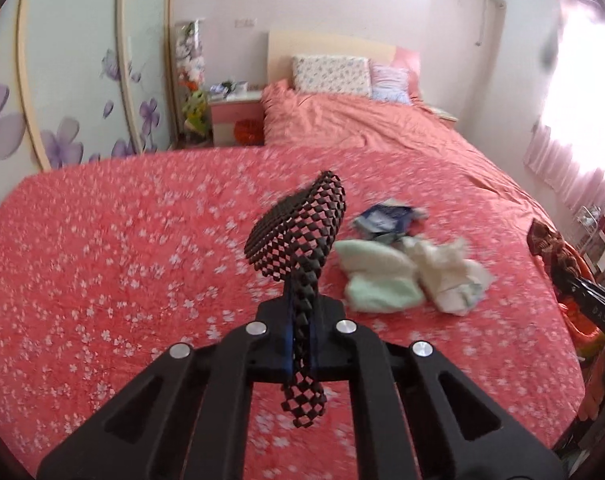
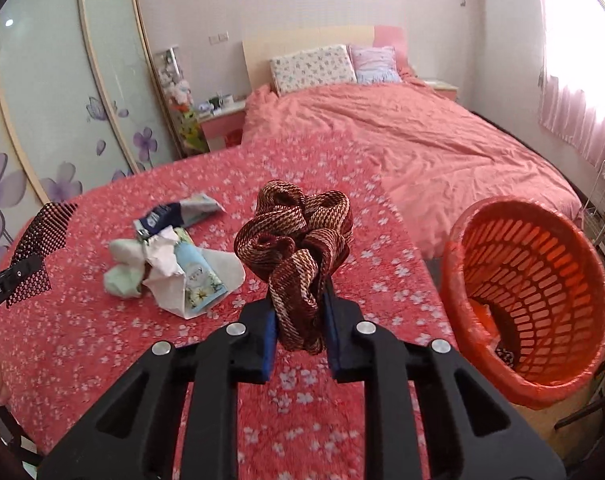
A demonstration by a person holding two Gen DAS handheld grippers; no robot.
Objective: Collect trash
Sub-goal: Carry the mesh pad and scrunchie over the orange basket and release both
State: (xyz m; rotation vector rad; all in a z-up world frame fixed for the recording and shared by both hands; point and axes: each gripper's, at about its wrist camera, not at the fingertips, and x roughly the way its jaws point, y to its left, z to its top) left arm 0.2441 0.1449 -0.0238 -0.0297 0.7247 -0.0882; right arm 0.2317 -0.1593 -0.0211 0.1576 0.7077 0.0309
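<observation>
My left gripper is shut on a strip of black mesh netting and holds it above the red flowered bedspread; it also shows in the right wrist view. My right gripper is shut on a bunched brown woven band, also seen at the right edge of the left wrist view. A pile of trash lies on the bed: pale green and white crumpled tissues, a blue wrapper and a light blue packet.
An orange slotted basket stands tilted at the right of the bed, something dark at its bottom. A pink duvet and pillows lie further back. A nightstand and wardrobe doors are at the left.
</observation>
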